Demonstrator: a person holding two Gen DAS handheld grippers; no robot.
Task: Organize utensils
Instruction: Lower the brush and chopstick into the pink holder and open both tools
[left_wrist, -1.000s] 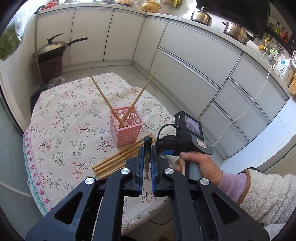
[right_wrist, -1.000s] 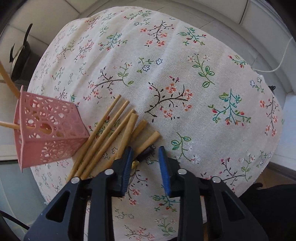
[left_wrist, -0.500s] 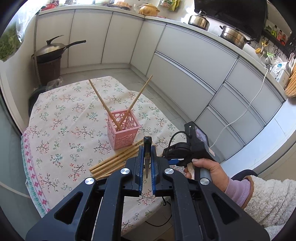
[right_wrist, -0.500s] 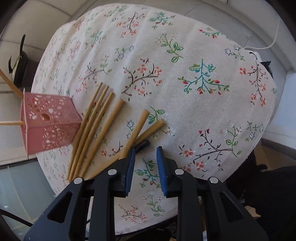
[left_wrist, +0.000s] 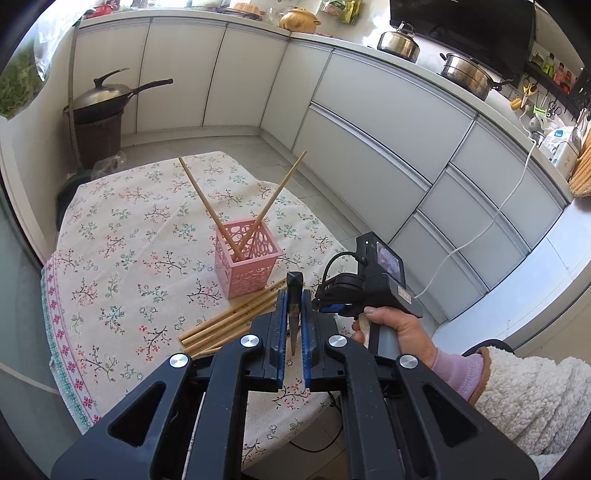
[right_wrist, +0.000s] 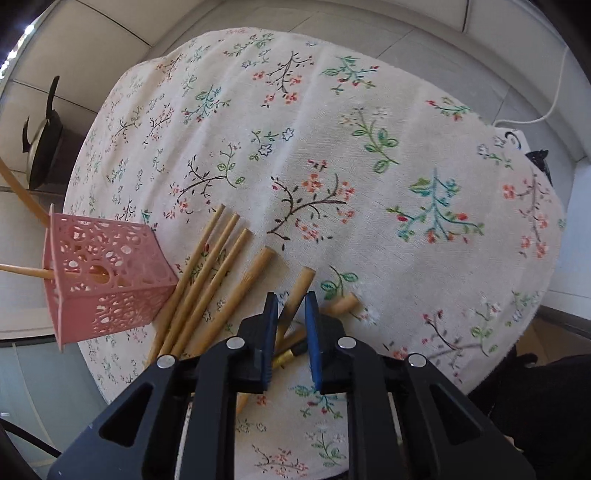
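Observation:
A pink lattice holder (left_wrist: 247, 258) (right_wrist: 103, 280) stands on the flowered tablecloth (right_wrist: 332, 129) with two bamboo chopsticks (left_wrist: 207, 206) leaning crossed in it. Several more chopsticks (right_wrist: 207, 277) (left_wrist: 229, 325) lie fanned out beside it. My right gripper (right_wrist: 291, 314) points steeply down over them. Its jaws are closing, and one chopstick (right_wrist: 301, 286) runs between the blue pads and fills the gap. A dark-tipped piece with a gold band (right_wrist: 290, 354) lies under the jaws. My left gripper (left_wrist: 293, 314) hovers at the near table edge, shut on a thin stick with a dark end (left_wrist: 294, 284).
A person's hand (left_wrist: 391, 328) in a fleece sleeve holds the right gripper near the table's right edge. A lidded wok (left_wrist: 107, 99) sits on a bin beyond the table. Grey cabinets (left_wrist: 388, 122) curve round behind, and a white cable (left_wrist: 480, 229) hangs down them.
The right jaws have narrowed from a wide gap onto one chopstick, which now lies between the pads. The left gripper stays shut on its stick in about the same place.

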